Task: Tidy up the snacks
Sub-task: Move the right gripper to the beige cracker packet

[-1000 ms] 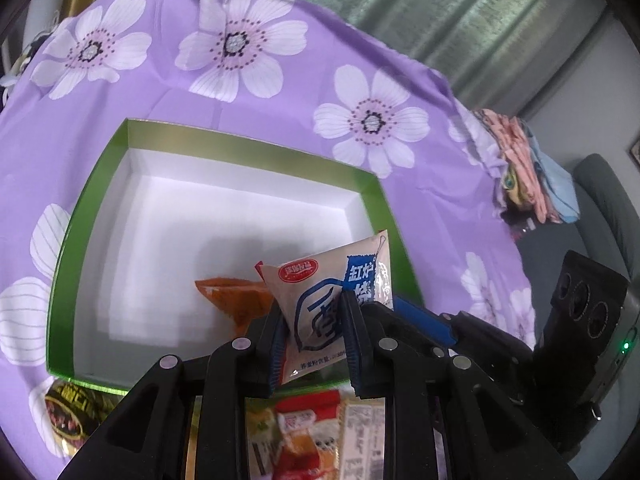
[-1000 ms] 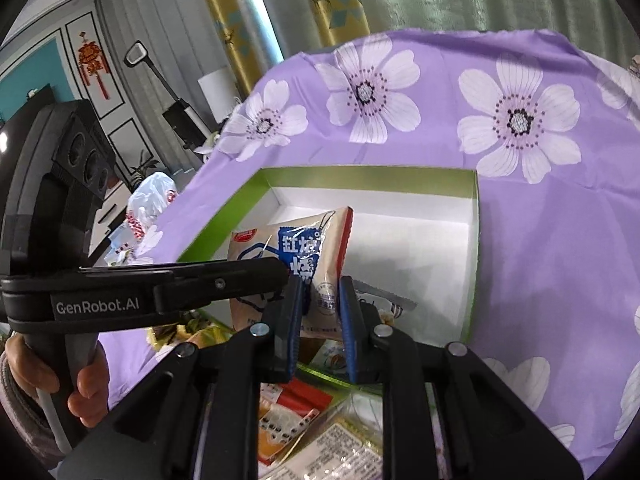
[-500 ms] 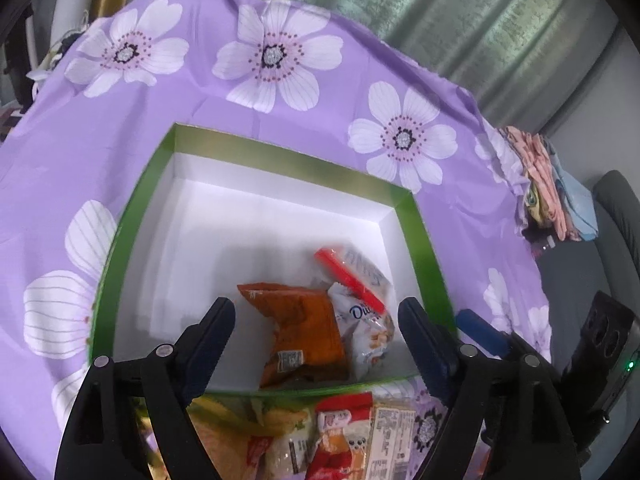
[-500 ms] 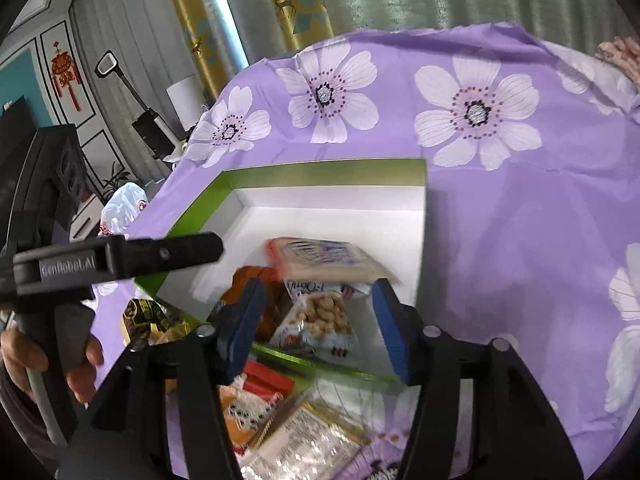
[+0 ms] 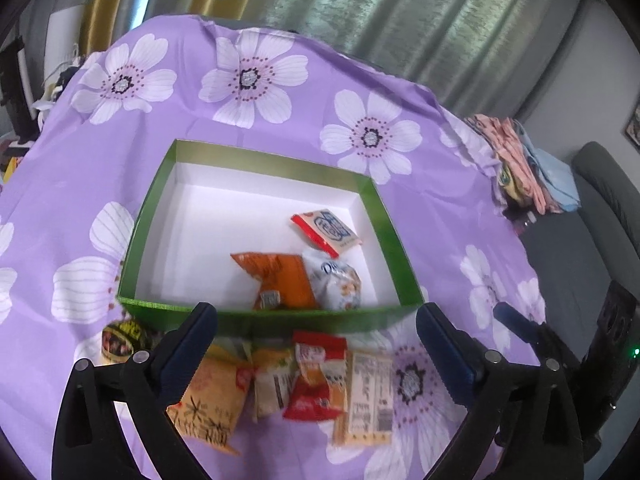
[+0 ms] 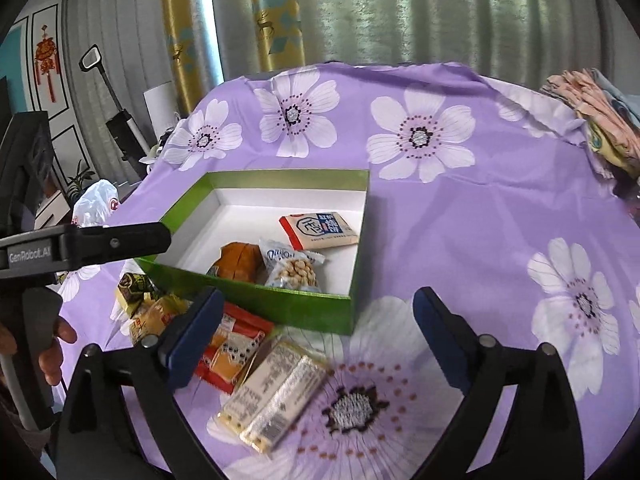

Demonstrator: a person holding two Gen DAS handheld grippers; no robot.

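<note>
Snacks outside the green box lie below both empty, still-opening jaw pairs; pale cracker pack, long axis diagonal, sits nearest the right gripper.

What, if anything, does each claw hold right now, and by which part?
Nothing is held. The left claw and right claw are both opening with nothing between their jaws; the blue-and-red packet lies in the green box.

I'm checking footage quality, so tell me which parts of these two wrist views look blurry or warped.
Left wrist: loose snack packets in front of the green box are motion-smeared; packets inside look sharper. Right wrist: the clear-wrapped bar is slightly soft. Both views: fisheye bends the curtains and darkens the corners.
</note>
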